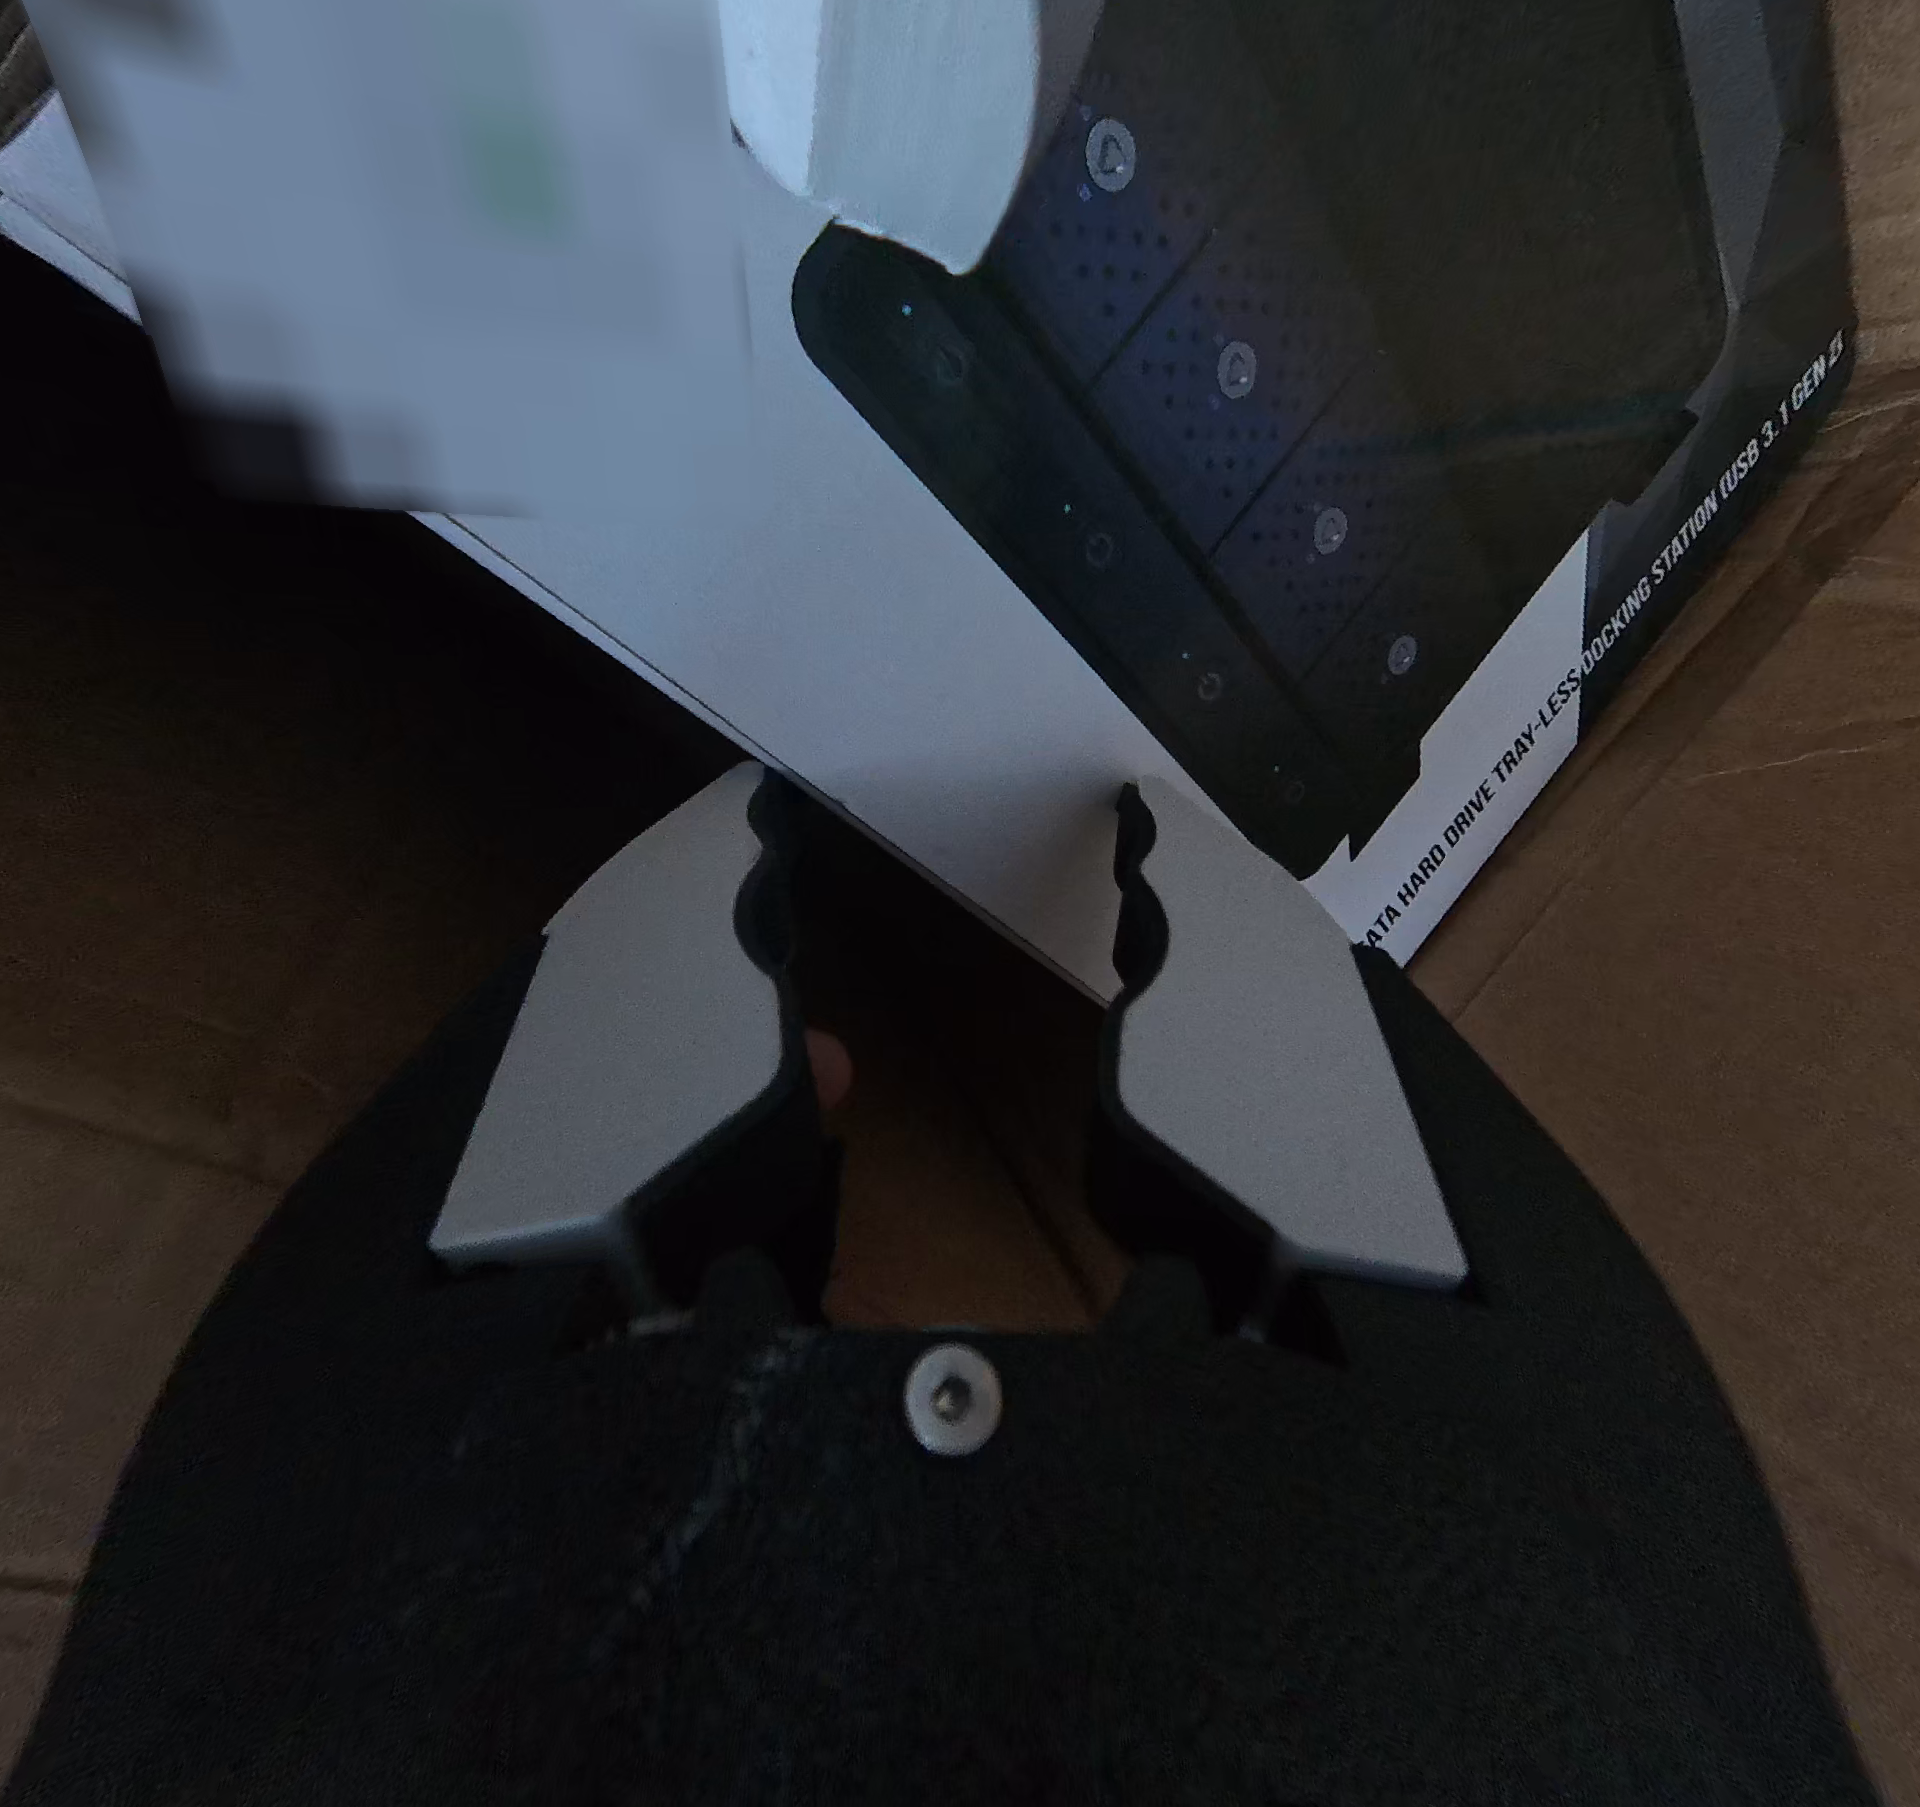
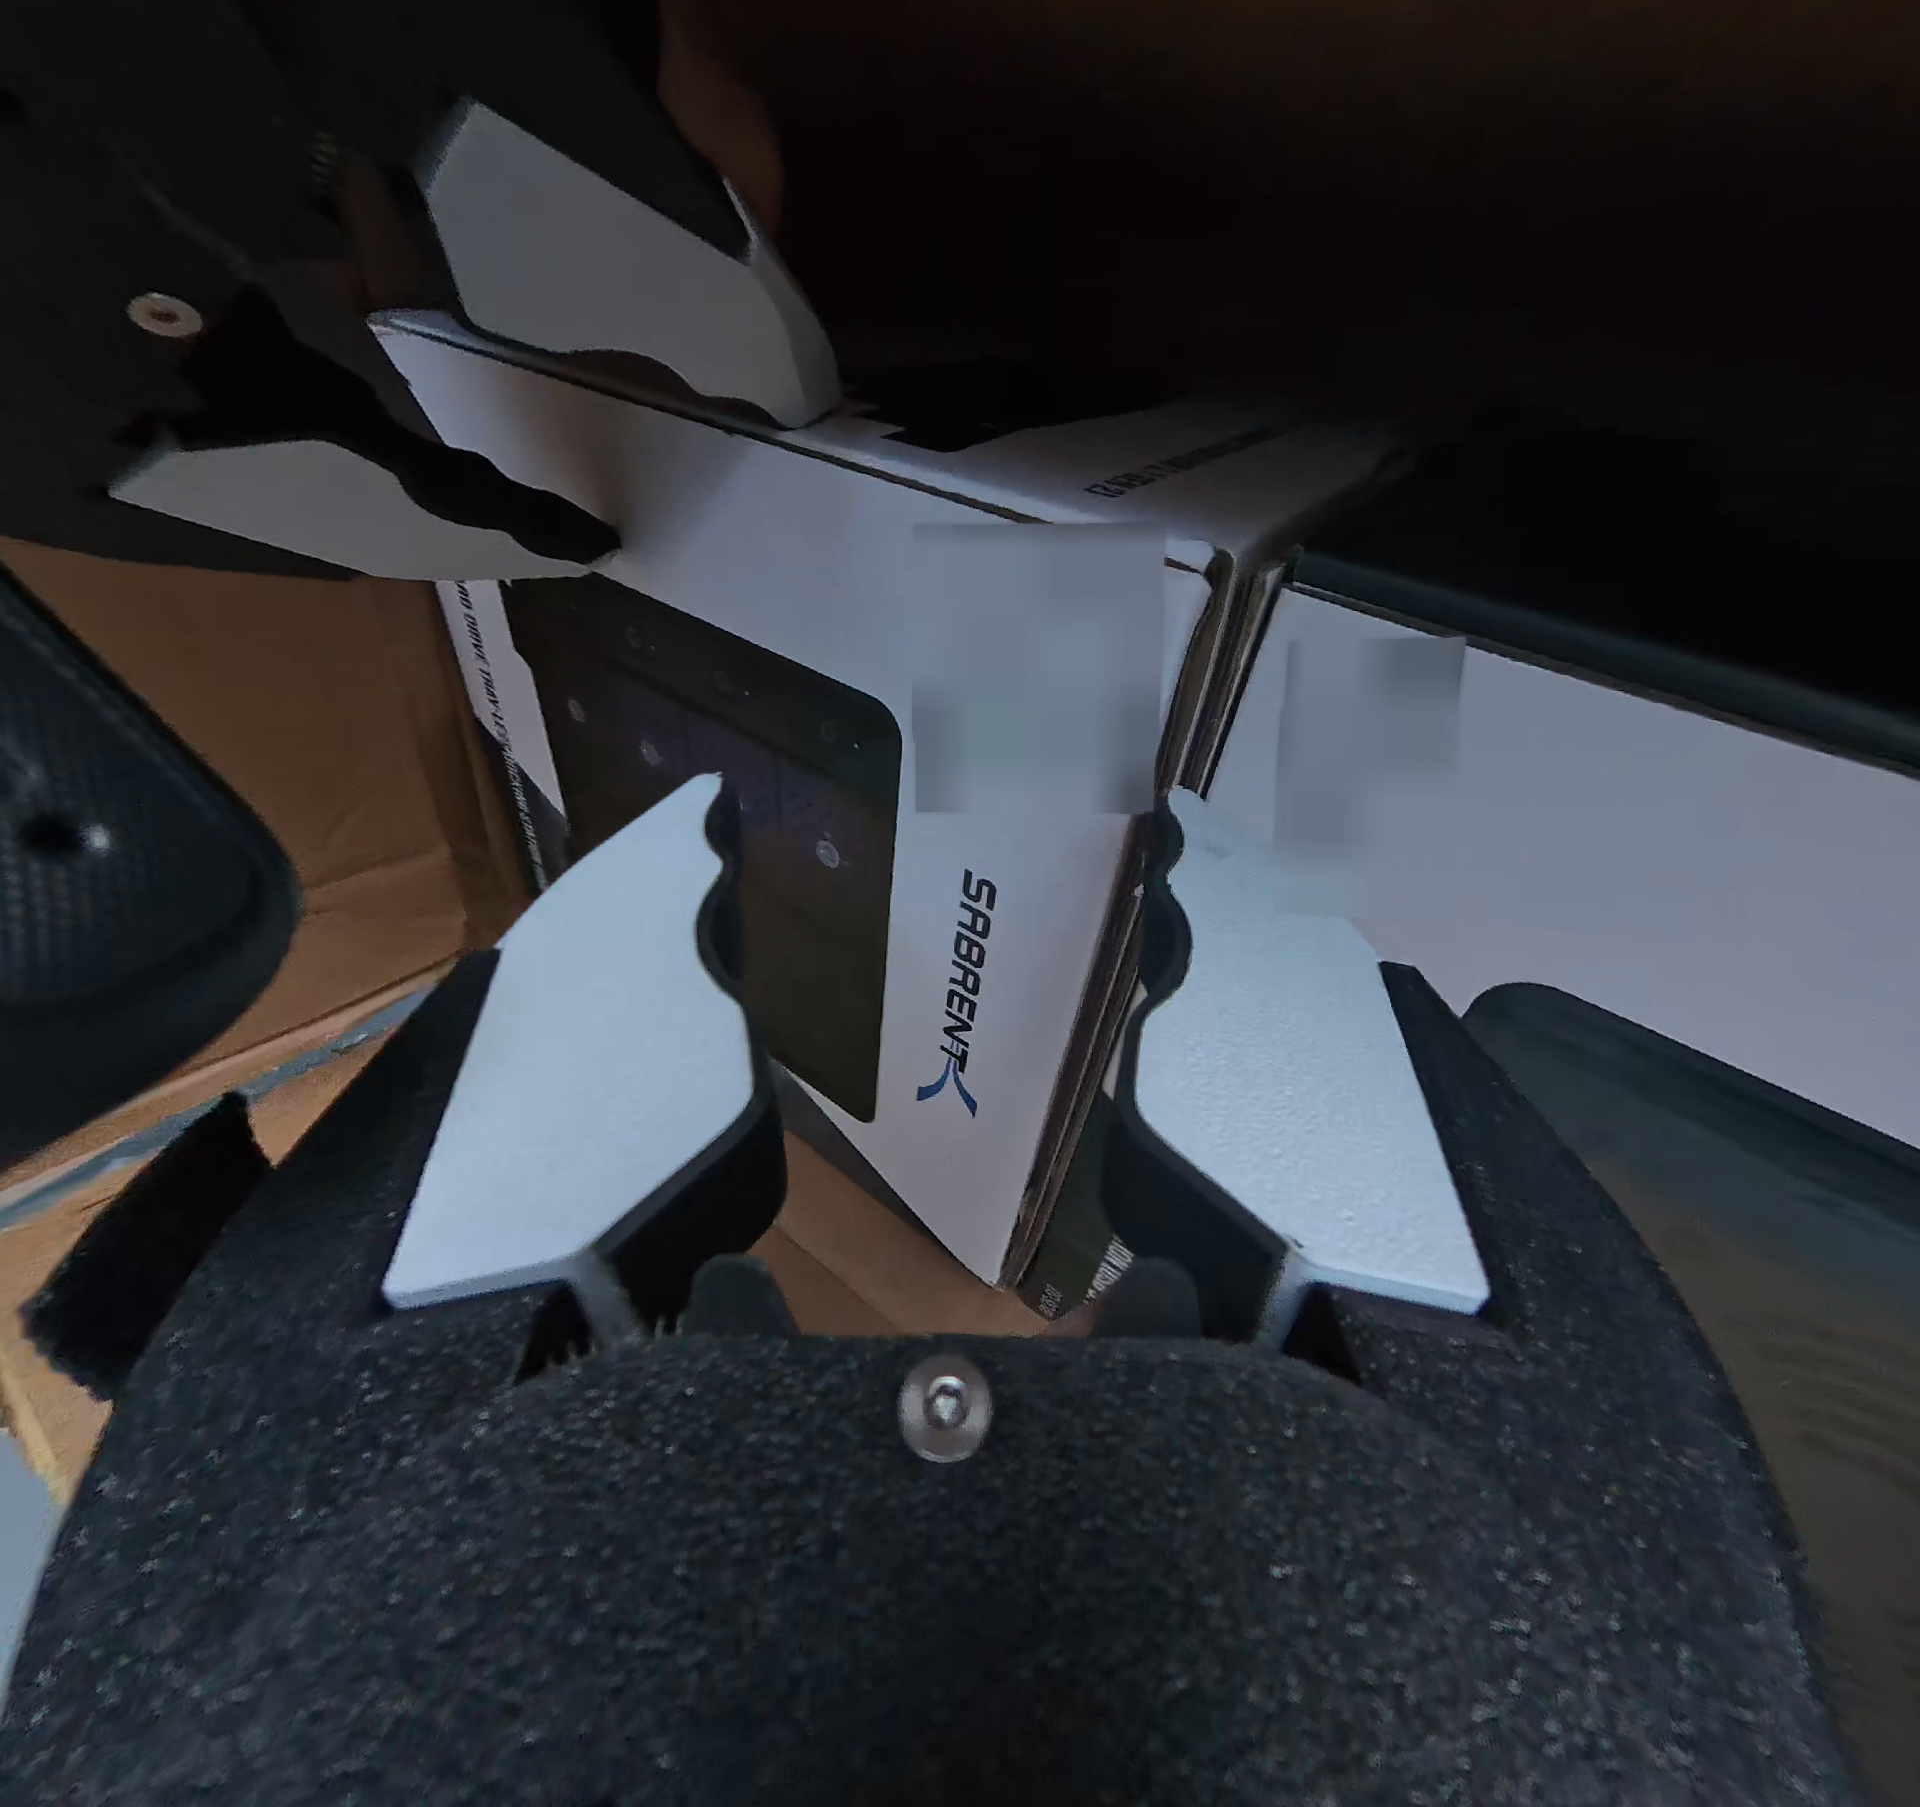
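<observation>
Both tongs straddled 1 white retail box (image 2: 790,552) – the left gripper (image 1: 940,801), jaws parted, at its lower edge in frame centre; the right gripper (image 2: 940,801), likewise spread, around its near corner. That box sat inside a brown cardboard carton (image 1: 1714,1030) – beside a second white box (image 2: 1662,822) at right, little room between.

Smooth printed white card box (image 2: 800,552), apparently glossy, inside matt brown corrugated carton (image 1: 1714,926).

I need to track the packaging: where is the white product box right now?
The white product box sits tilted inside the brown cardboard carton, centre in both wrist views. The left gripper straddles its top corner; the right gripper straddles its lower corner.
</observation>
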Available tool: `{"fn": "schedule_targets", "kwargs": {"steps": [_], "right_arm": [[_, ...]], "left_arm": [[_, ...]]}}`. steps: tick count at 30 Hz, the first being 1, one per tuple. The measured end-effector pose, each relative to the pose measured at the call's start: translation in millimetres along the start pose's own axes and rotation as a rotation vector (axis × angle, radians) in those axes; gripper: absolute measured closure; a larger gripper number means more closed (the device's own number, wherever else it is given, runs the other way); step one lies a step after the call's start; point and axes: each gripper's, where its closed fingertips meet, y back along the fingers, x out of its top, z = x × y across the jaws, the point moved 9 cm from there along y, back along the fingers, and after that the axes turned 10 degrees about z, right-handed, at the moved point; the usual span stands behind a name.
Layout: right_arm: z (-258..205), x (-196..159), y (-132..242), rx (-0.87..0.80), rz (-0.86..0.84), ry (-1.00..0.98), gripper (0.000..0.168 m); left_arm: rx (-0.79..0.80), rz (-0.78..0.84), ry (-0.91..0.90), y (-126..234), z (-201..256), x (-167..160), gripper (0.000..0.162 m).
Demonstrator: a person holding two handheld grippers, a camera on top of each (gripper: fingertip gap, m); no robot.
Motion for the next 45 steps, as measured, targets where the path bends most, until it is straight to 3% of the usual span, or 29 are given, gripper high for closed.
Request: {"fn": "schedule_targets", "kwargs": {"steps": [4,7,12,16,19,23,28,32,40,45], "right_arm": [[-4,1,-3,-0.045,-0.077,0.128,0.095],[-4,-1,1,0.077,-0.12,0.238,0.074],[23,28,32,0.277,-0.205,0.963,0.075],[19,38,12,0.436,-0.341,1.428,0.073],[16,30,-8,0.423,-0.455,1.714,0.074],[31,32,3,0.397,-0.52,1.826,0.074],[52,23,15,0.48,-0.526,2.065,0.074],[45,35,1,0.465,-0.475,2.083,0.073],[50,35,-1,0.547,-0.638,2.218,0.068],[37,52,-10,0.696,-0.821,2.332,0.094]], "left_arm": [[0.017,0.012,-0.006,1,5,0,0.099],[0.011,0.006,-0.008,3,6,1,0.099],[0.004,0.018,-0.02,3,6,2,0.098],[-0.001,0.009,-0.019,0,5,4,0.099],[0.006,0.001,-0.043,-3,6,5,0.096],[0.001,0.0,-0.015,6,2,18,0.099],[0.0,0.003,-0.024,2,-2,25,0.099],[0.01,0.002,-0.015,-2,-3,23,0.099],[0.008,0.008,-0.016,-8,-6,21,0.099],[0.002,0.016,-0.025,-8,-4,10,0.099]]}}
